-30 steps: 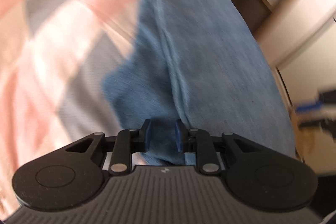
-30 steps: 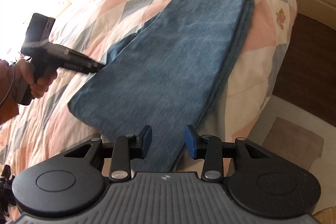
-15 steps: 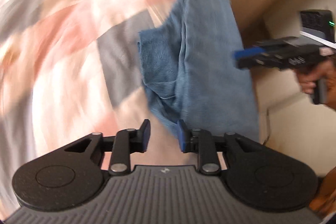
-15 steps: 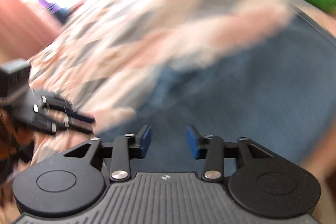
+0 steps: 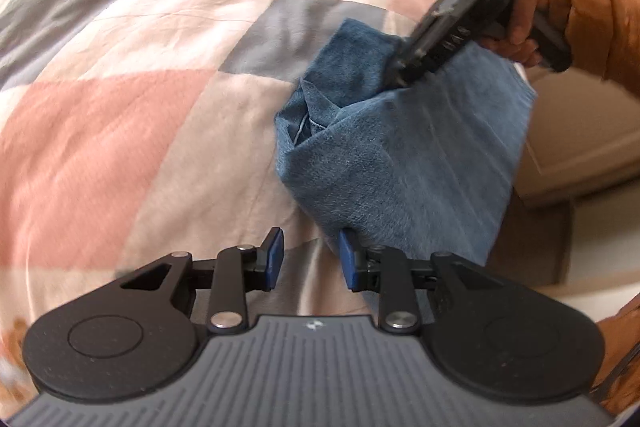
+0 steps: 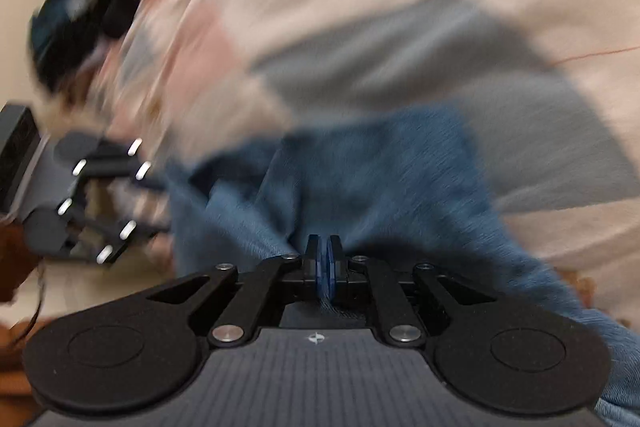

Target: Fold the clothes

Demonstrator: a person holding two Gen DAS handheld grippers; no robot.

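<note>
The blue jeans (image 5: 400, 155) lie bunched at the bed's edge, with one end raised into a fold. In the left wrist view my right gripper (image 5: 396, 75), held by a hand in an orange sleeve, pinches the jeans' upper edge. Its own view shows its pads pressed together on denim (image 6: 360, 179), so the right gripper (image 6: 324, 267) is shut on the jeans. My left gripper (image 5: 310, 259) is open low at the jeans' near corner; the cloth hangs over its right finger (image 5: 346, 259), with none between the pads. The left gripper (image 6: 108, 203) appears blurred at the jeans' left side.
A quilt (image 5: 140, 87) of pink, grey and white squares covers the bed. To the right of the bed are a pale cupboard panel (image 5: 580, 131) and floor. A dark blurred object (image 6: 80, 15) lies far left on the quilt.
The right gripper went from open above the flat jeans to shut on their end, which now stands raised and bunched. The left gripper swung round to the near corner, still open.
</note>
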